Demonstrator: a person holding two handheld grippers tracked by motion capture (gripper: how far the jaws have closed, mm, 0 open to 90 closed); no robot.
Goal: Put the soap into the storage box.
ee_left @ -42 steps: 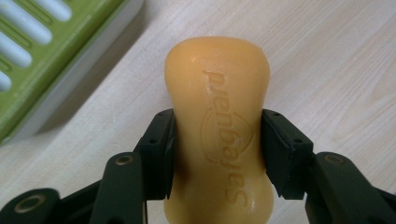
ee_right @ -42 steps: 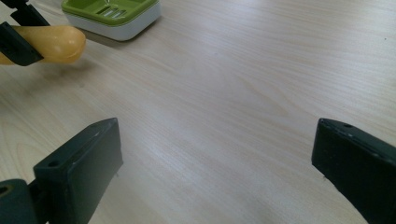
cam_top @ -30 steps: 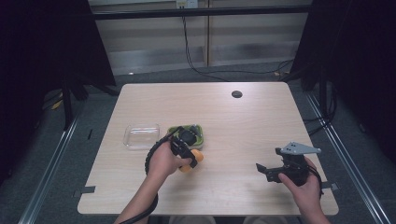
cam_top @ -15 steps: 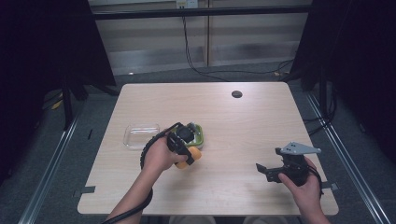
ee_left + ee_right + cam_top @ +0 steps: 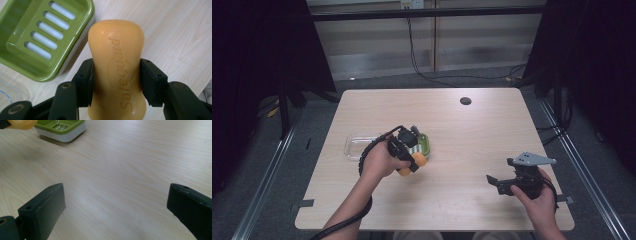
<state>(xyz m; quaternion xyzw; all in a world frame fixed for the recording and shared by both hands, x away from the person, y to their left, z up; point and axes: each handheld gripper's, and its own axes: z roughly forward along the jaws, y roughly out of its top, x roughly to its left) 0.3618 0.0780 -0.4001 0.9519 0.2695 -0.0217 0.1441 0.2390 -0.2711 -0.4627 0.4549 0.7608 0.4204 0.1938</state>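
The left claw [image 5: 116, 82] is clamped on an orange soap bar [image 5: 116, 67], one jaw pressed to each long side at the bar's narrowed waist. The bar's long axis runs straight out along the jaws, its rounded far end reaching past them; from the high view it appears held just above the wood, though whether it touches cannot be told. Directly beside that far end, touching or nearly so at the corner, sits the green soap dish [image 5: 47, 37], a slotted tray with a pale base. Seen from the claw's camera the dish lies ahead and to the left, so a placement would likely need the bar carried sideways over the rim and lined up with the tray's length. In the high view this all sits left of the tabletop's [image 5: 472, 125] middle, with a clear plastic lid [image 5: 357, 146] just beyond the dish toward the left edge.

The right claw [image 5: 501, 184] hangs near the front right corner, jaws wide apart and empty, well apart from the dish; the left hand [image 5: 379, 161] is plainly nearer.
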